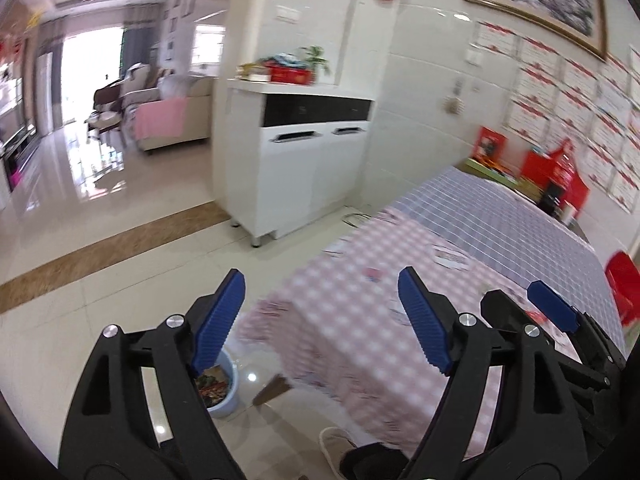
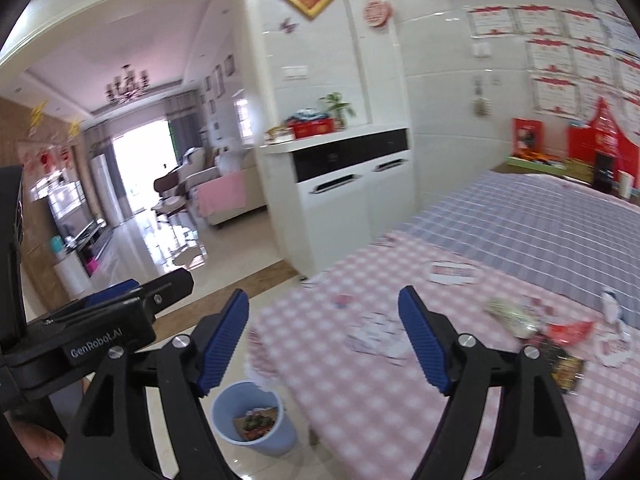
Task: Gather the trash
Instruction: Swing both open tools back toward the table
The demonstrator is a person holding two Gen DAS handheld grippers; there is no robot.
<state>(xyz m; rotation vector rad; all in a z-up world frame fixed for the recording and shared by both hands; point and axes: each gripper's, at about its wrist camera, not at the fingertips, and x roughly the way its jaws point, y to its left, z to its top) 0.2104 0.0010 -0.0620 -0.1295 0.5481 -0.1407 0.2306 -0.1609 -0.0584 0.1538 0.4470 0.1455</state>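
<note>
Trash is sitting in the pale blue bin [image 2: 256,424] on the floor beside the checked table [image 2: 360,392]. Both the left gripper [image 1: 320,320] and the right gripper [image 2: 322,340] are hanging above with fingers spread, gripping nothing. More wrappers [image 2: 556,332] are lying on the table, further right.

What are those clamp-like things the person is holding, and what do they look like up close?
They are two matching handheld grippers. The left gripper and the right gripper each have two black plastic arms with cut-out slots and silver bolts, tipped by ribbed blue pads. In the right wrist view, the left one's black body reads "GenRobot.AI" in pale letters.
</note>
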